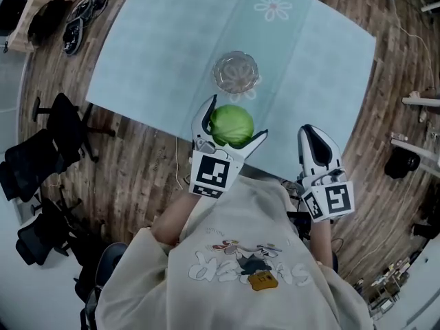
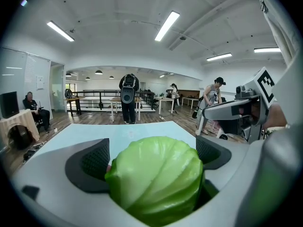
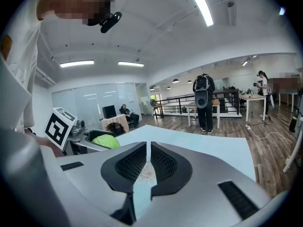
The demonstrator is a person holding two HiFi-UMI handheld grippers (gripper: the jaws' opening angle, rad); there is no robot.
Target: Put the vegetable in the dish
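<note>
The left gripper (image 1: 232, 124) is clamped on the round green cabbage (image 2: 156, 176), held just short of the empty clear glass dish (image 1: 221, 81), so placing is not yet done; the right gripper (image 3: 149, 159) is closed, empty.

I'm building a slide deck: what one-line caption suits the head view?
Left gripper holds a green cabbage near the clear dish on the pale blue table; right gripper shut, empty.

We see a smooth, shiny green cabbage (image 2: 156, 178). The dish (image 1: 236, 72) looks like clear glass. The table (image 1: 158, 53) has a smooth pale blue cover. The floor (image 1: 137, 177) is brown wood. The left gripper (image 1: 234, 119) is dull grey plastic with bumpy black pads (image 2: 94, 162).
</note>
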